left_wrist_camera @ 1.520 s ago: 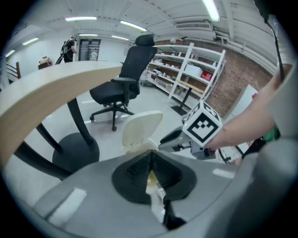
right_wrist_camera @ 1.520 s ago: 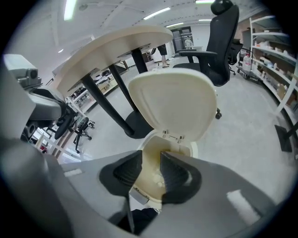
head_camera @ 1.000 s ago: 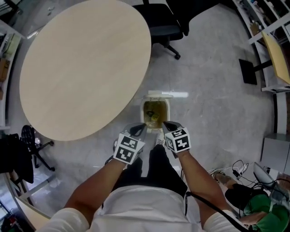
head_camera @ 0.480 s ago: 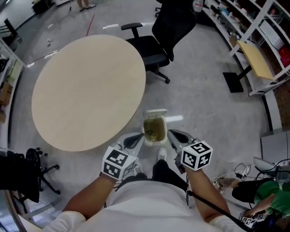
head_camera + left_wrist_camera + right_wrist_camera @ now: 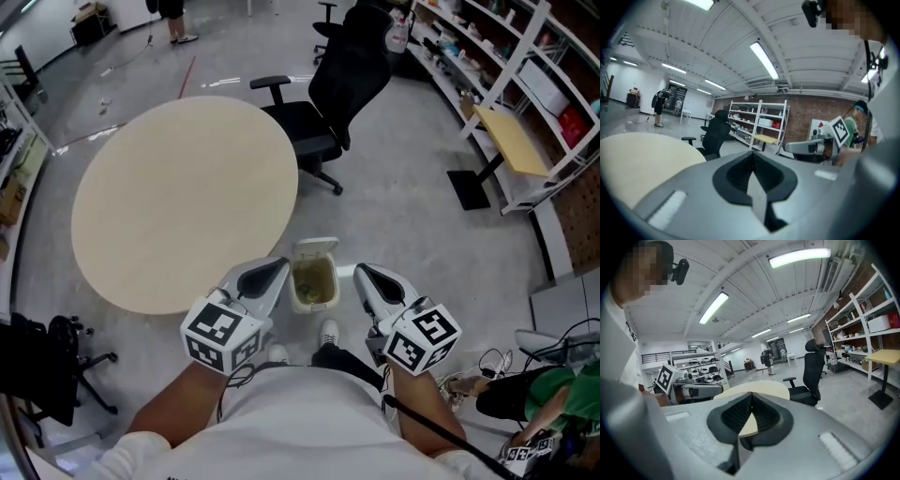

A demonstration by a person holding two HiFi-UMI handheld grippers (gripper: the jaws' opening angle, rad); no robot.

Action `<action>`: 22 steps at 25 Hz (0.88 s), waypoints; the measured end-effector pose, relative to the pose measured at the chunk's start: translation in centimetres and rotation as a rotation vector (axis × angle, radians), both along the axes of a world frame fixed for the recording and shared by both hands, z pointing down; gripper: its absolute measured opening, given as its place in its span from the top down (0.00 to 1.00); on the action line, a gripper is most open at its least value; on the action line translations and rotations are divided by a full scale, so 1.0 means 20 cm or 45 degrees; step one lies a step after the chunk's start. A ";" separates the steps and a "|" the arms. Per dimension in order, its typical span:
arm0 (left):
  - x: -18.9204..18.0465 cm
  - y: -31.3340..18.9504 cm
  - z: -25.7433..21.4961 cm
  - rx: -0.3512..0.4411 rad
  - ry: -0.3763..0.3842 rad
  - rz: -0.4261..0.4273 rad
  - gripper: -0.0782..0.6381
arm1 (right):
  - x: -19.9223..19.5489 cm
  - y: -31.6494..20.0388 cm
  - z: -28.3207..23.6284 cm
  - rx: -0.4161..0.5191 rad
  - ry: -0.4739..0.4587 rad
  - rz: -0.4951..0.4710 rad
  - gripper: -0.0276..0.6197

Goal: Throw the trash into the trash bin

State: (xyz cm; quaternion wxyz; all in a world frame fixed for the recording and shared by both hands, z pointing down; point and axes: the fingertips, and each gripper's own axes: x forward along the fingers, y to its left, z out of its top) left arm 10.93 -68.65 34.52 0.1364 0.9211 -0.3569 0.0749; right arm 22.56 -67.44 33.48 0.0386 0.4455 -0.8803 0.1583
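Note:
A small white trash bin stands on the grey floor with its lid tipped open, and yellowish trash lies inside. Both grippers are held high above the floor, one on each side of the bin in the head view. My left gripper is shut with nothing between its jaws, and its tips meet in the left gripper view. My right gripper is shut and empty too, with its jaws closed in the right gripper view. Each gripper shows in the other's view, nearly level.
A round beige table stands left of the bin. A black office chair is behind it. Shelving and a yellow desk line the right side. Cables and a green object lie at the lower right. A person stands far off.
Both grippers have risen from close over the bin toward the head camera and tipped from pointing down to nearly level. They stayed shut. The head view has tilted up and shows more of the room.

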 end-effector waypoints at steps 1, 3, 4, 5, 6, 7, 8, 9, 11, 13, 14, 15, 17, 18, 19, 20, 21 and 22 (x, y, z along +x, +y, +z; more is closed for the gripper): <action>-0.01 0.01 -0.01 0.005 0.007 -0.001 0.88 | 0.00 0.01 -0.02 0.015 0.005 0.002 0.95; -0.01 0.03 -0.04 0.020 0.017 0.003 0.88 | 0.00 0.02 -0.04 0.038 0.011 0.008 0.95; 0.00 0.03 -0.05 0.030 0.021 0.008 0.88 | 0.00 0.03 -0.05 0.046 0.011 0.012 0.95; 0.01 0.04 -0.06 0.038 0.025 0.012 0.88 | 0.01 0.03 -0.06 0.054 0.007 0.015 0.95; 0.01 0.05 -0.07 0.045 0.030 0.015 0.88 | 0.02 0.03 -0.07 0.060 -0.002 0.017 0.95; 0.02 0.05 -0.08 0.051 0.034 0.016 0.88 | 0.02 0.04 -0.08 0.066 -0.014 0.015 0.95; 0.02 0.06 -0.08 0.057 0.035 0.015 0.88 | 0.03 0.04 -0.08 0.068 -0.023 0.011 0.95; 0.03 0.07 -0.09 0.063 0.033 0.014 0.88 | 0.03 0.05 -0.08 0.070 -0.028 0.004 0.95; 0.04 0.10 -0.09 0.079 0.008 0.011 0.88 | 0.03 0.06 -0.08 0.076 -0.032 -0.010 0.95; 0.04 0.11 -0.08 0.096 -0.029 0.003 0.88 | 0.04 0.06 -0.10 0.092 -0.036 -0.017 0.95; 0.05 0.11 -0.08 0.098 -0.035 -0.008 0.88 | 0.05 0.06 -0.11 0.101 -0.032 -0.023 0.95; 0.06 0.11 -0.08 0.097 -0.030 -0.022 0.88 | 0.06 0.05 -0.11 0.108 -0.025 -0.033 0.95; 0.08 0.13 -0.09 0.100 -0.015 -0.054 0.88 | 0.08 0.05 -0.11 0.115 -0.013 -0.063 0.95; 0.10 0.13 -0.10 0.104 -0.012 -0.067 0.88 | 0.09 0.05 -0.11 0.117 -0.014 -0.080 0.95; 0.11 0.15 -0.11 0.106 -0.010 -0.076 0.88 | 0.10 0.05 -0.12 0.121 -0.021 -0.097 0.95; 0.13 0.16 -0.12 0.107 -0.008 -0.083 0.88 | 0.11 0.05 -0.13 0.125 -0.032 -0.111 0.95; 0.15 0.17 -0.12 0.107 -0.005 -0.090 0.88 | 0.13 0.06 -0.14 0.130 -0.041 -0.124 0.95; 0.18 0.18 -0.13 0.108 -0.002 -0.098 0.88 | 0.15 0.07 -0.15 0.134 -0.044 -0.134 0.95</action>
